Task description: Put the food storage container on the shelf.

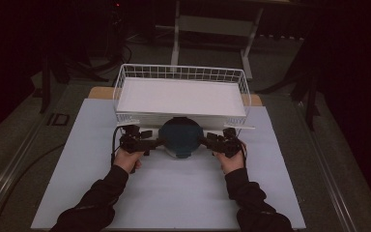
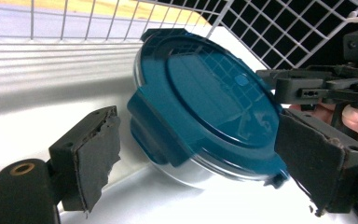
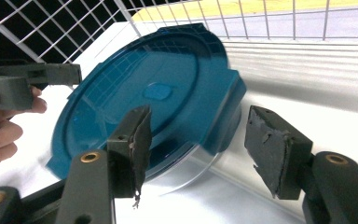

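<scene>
High view: round container w/ dark teal lid [image 1: 181, 137] sits on the white table [image 1: 174, 193] at the near wall of the wire basket [image 1: 182, 73], betw. left gripper [image 1: 150, 142] and right gripper [image 1: 207, 140].

Left gripper view: jaws spread either side of a lid tab, not touching; clear bowl under lid visible.

Right gripper view: jaws spread around opposite tab; basket mesh reflects in the lid.
</scene>
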Action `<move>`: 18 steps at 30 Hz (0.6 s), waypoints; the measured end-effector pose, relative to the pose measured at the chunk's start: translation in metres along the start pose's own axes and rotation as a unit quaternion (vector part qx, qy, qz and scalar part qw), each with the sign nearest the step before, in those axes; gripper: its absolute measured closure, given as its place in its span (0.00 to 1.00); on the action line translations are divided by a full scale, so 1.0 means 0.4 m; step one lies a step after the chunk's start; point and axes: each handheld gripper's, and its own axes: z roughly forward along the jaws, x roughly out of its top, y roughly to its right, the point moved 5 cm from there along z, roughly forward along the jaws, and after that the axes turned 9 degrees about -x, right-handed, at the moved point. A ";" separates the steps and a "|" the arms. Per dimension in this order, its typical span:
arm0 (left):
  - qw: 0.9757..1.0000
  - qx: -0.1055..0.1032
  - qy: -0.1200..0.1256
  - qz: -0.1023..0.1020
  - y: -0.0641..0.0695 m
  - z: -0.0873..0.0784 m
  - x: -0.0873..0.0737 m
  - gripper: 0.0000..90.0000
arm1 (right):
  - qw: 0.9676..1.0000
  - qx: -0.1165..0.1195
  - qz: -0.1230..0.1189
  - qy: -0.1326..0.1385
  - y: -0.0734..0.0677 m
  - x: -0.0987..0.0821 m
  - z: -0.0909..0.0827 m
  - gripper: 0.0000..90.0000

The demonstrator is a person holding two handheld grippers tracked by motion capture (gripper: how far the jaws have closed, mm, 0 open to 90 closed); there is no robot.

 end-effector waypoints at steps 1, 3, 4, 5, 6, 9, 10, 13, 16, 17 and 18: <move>1.000 -0.016 -0.006 -0.005 0.009 -0.004 -0.005 0.10 | 1.000 0.000 -0.002 -0.002 -0.005 -0.002 -0.007 0.45; 0.999 -0.031 -0.019 0.000 0.026 -0.008 -0.013 0.01 | 1.000 -0.001 -0.013 0.001 -0.015 -0.007 -0.017 0.44; 0.999 -0.029 -0.026 0.013 0.036 -0.013 -0.019 0.01 | 1.000 -0.003 -0.018 -0.001 -0.021 -0.011 -0.021 0.44; 0.999 -0.030 -0.029 0.023 0.047 -0.020 -0.024 0.01 | 1.000 -0.006 -0.023 0.000 -0.026 -0.014 -0.026 0.44; 0.999 -0.030 -0.030 0.026 0.052 -0.025 -0.026 0.01 | 1.000 -0.007 -0.028 0.000 -0.033 -0.018 -0.031 0.44; 0.998 -0.037 -0.028 0.030 0.074 -0.043 -0.037 0.01 | 1.000 -0.004 -0.029 0.002 -0.049 -0.025 -0.045 0.44; 0.998 -0.034 -0.033 0.037 0.081 -0.047 -0.040 0.01 | 1.000 0.002 -0.028 0.002 -0.058 -0.027 -0.051 0.44; 0.998 -0.029 -0.034 0.053 0.098 -0.060 -0.047 0.01 | 1.000 0.013 -0.025 0.002 -0.074 -0.032 -0.061 0.44; 0.998 -0.031 -0.029 0.054 0.109 -0.072 -0.056 0.01 | 0.999 0.023 -0.037 -0.001 -0.107 -0.048 -0.074 0.50; 0.997 -0.028 -0.031 0.058 0.114 -0.075 -0.065 0.01 | 0.999 0.021 -0.042 -0.003 -0.113 -0.052 -0.075 0.53; 0.997 -0.026 -0.033 0.062 0.115 -0.076 -0.069 0.01 | 0.999 0.027 -0.046 -0.007 -0.129 -0.063 -0.075 0.58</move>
